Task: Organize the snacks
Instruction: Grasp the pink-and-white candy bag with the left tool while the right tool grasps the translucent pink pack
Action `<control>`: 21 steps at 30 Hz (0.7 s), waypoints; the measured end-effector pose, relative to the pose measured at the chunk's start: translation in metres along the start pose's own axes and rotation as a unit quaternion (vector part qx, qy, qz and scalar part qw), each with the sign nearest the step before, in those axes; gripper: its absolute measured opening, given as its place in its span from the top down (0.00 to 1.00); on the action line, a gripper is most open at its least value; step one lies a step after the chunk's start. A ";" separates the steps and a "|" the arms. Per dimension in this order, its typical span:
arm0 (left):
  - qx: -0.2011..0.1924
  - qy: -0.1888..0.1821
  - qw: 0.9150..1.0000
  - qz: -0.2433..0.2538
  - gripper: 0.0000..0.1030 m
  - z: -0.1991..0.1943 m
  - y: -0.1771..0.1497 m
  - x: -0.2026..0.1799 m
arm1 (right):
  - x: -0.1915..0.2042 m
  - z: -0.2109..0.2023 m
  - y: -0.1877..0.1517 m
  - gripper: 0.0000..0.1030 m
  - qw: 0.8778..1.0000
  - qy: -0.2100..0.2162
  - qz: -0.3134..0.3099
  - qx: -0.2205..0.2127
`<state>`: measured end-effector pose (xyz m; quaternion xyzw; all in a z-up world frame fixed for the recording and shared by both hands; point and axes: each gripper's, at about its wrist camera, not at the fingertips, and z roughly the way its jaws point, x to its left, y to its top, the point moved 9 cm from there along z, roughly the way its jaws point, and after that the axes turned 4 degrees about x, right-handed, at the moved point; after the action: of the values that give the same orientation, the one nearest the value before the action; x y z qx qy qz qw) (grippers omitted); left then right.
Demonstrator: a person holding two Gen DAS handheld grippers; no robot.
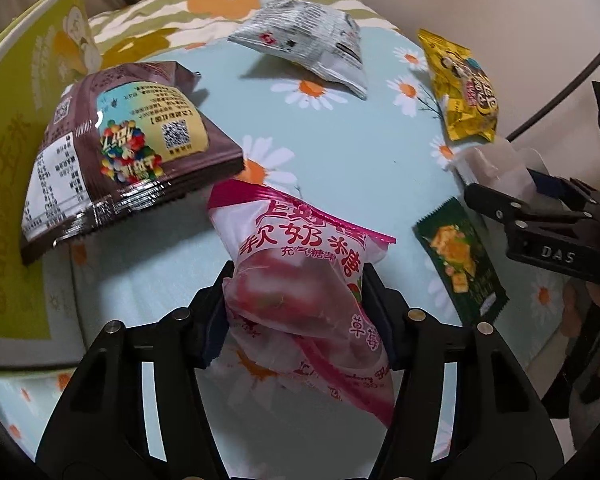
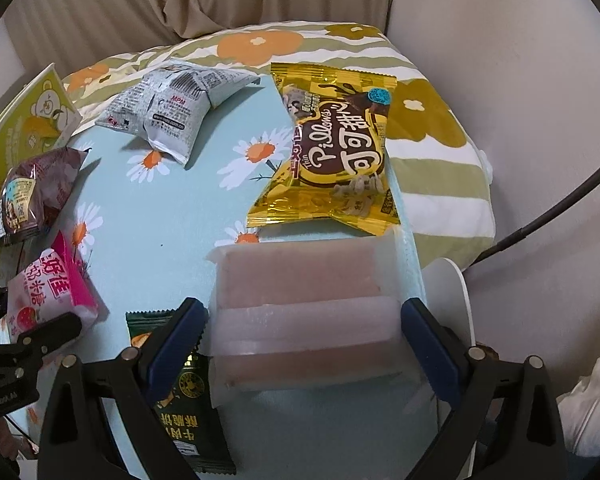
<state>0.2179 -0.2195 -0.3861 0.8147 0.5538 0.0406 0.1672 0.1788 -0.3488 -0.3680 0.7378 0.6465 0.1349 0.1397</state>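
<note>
Left hand-held gripper (image 1: 296, 308): I am clamping the pink marshmallow bag (image 1: 312, 280) above the daisy-print bed (image 1: 360, 152). Right hand-held gripper (image 2: 304, 344): I am straddling the translucent wafer pack (image 2: 304, 312), contact unclear. Next, I judge, carrying pink bag toward yellow-green box (image 1: 16, 168); its interior is lying cut off.

I see soft, even indoor light with weak shadows under the bags, and small glare on the brown bag (image 1: 116, 156) and the yellow bag (image 2: 332, 148). Both fisheye views bend strongly at the dark edges, and the clear box (image 2: 304, 320) looks blurred.
</note>
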 end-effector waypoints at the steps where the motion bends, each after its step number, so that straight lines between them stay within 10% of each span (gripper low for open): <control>1: 0.000 0.000 1.000 -0.001 0.47 -0.001 -0.001 -0.001 | -0.001 -0.001 -0.001 0.14 1.000 -0.004 -0.003 -0.001; 8: -0.005 0.001 1.000 -0.019 0.48 -0.007 -0.009 -0.005 | 0.000 -0.008 -0.006 0.31 0.999 -0.025 -0.017 -0.019; 21: -0.050 0.002 0.997 -0.062 0.49 -0.057 -0.007 -0.011 | 0.020 -0.055 0.004 0.34 0.998 0.026 -0.034 -0.053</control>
<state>0.1933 -0.2145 -0.3333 0.7692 0.6009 0.0593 0.2090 0.1644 -0.3273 -0.3152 0.7029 0.6668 0.1831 0.1668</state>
